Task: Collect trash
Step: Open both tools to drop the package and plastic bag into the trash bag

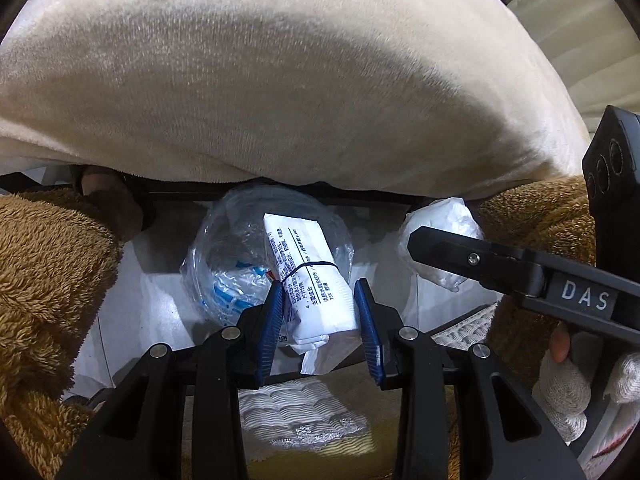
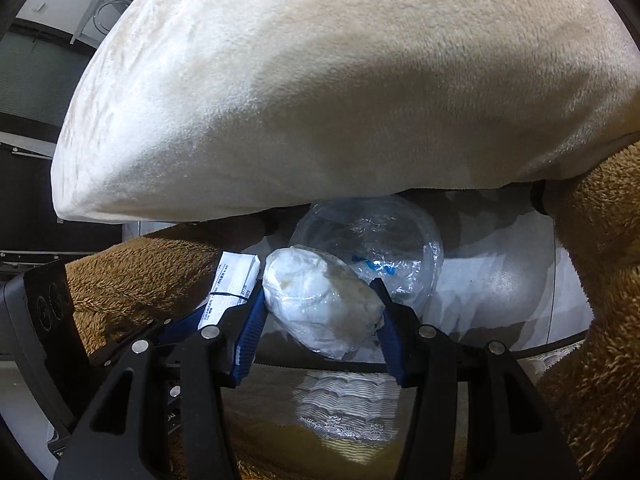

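Observation:
My left gripper (image 1: 319,320) is shut on a white printed paper packet (image 1: 308,276) bound with a thin black band, held over the white-lined bin (image 1: 132,312). My right gripper (image 2: 318,314) is shut on a crumpled white wad wrapped in clear plastic (image 2: 320,300), beside the left one. That wad (image 1: 440,236) and the right gripper's black finger (image 1: 472,258) show at the right of the left wrist view. The packet (image 2: 234,280) shows at the left of the right wrist view. A crumpled clear plastic bottle (image 1: 236,264) (image 2: 384,240) lies inside the bin below both.
A large cream plush cushion (image 1: 280,80) (image 2: 340,80) hangs just above the bin. Brown fluffy plush (image 1: 44,264) (image 2: 600,280) flanks the bin on both sides. A white lace cloth (image 1: 296,412) lies below the bin's front rim. A gloved hand (image 1: 568,396) holds the right gripper.

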Demonstrator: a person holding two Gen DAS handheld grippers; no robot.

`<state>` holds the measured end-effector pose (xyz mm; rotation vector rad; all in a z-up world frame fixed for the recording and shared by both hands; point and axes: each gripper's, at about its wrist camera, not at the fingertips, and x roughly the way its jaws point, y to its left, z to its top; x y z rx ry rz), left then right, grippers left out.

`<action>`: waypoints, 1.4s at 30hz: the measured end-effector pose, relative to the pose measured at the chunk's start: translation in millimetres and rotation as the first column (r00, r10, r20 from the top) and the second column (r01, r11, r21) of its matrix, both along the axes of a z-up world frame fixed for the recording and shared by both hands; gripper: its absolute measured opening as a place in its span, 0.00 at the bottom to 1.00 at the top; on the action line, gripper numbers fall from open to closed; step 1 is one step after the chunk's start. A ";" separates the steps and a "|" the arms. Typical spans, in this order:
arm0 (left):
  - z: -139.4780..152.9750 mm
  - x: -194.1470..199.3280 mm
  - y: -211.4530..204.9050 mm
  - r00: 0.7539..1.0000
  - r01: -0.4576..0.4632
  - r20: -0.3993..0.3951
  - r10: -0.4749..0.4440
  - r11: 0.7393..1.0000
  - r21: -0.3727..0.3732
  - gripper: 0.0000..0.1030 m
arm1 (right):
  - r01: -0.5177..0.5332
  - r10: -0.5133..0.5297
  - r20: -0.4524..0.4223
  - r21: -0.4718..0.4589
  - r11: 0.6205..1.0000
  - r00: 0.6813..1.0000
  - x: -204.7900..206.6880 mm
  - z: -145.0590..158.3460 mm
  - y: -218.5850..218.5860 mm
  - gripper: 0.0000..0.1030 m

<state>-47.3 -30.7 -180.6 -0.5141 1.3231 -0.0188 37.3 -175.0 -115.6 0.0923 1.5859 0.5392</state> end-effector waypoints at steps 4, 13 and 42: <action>-8.1 3.1 0.8 1.000 -0.002 -0.030 0.002 1.000 0.002 0.34 | -0.003 0.003 -0.017 -0.027 1.000 1.000 1.5 -7.7 1.8 0.50; -17.9 4.5 2.8 0.998 -0.002 -0.068 0.002 1.000 0.007 0.34 | 0.007 -0.008 -0.045 -0.028 1.000 0.999 5.3 -13.7 1.6 0.51; 34.3 -20.2 17.3 0.980 -0.049 0.190 0.054 0.998 -0.032 0.64 | -0.057 0.044 0.189 0.062 0.996 0.981 -9.9 36.1 -17.1 0.62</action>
